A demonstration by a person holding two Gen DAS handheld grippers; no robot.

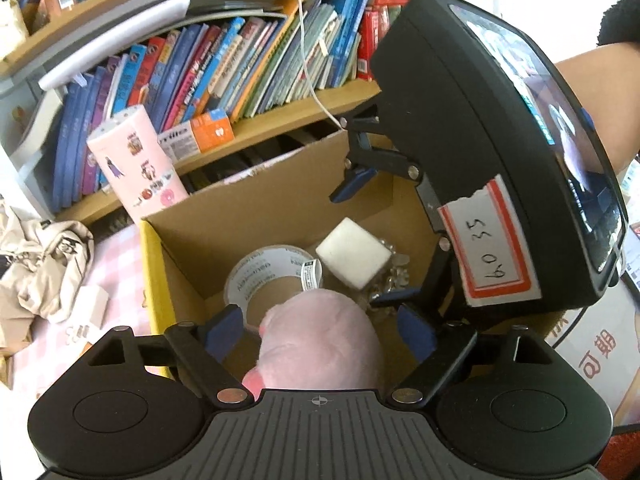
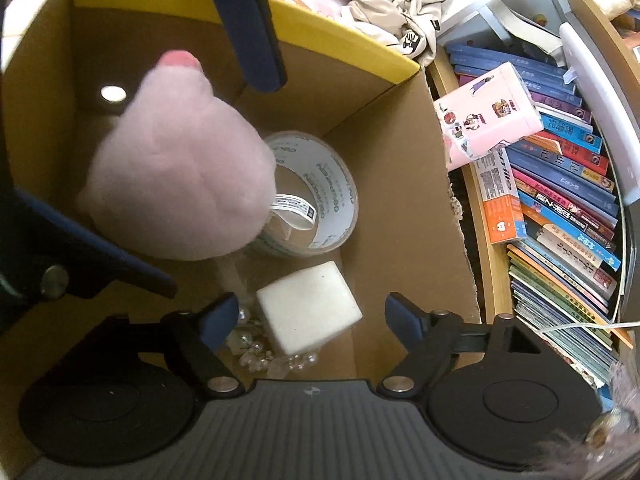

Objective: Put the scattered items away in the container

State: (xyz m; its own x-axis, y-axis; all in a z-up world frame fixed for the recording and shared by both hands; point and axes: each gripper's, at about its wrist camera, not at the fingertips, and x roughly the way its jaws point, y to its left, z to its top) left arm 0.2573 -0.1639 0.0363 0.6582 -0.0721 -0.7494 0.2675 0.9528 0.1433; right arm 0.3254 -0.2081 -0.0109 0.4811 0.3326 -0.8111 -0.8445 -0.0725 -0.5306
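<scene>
Both grippers hanging over an open cardboard box with a yellow-edged rim, pointing down into it

Left gripper: blue-padded fingers standing wide apart, gripping nothing; pink plush toy sitting between and below them, whether touching a pad cannot be told

Right gripper: fingers likewise spread, clamping nothing; white foam cube lying beneath the gap, tilted, resting on a heap of clear beads on the box floor

Roll of clear packing tape lying flat near the far corner inside the box, its near side overlapped by the plush toy, the cube just beside it

Outside the box: pink sticker-covered case leaning against a bookshelf packed with books, cream-coloured garment crumpled on a pink checked cloth
</scene>
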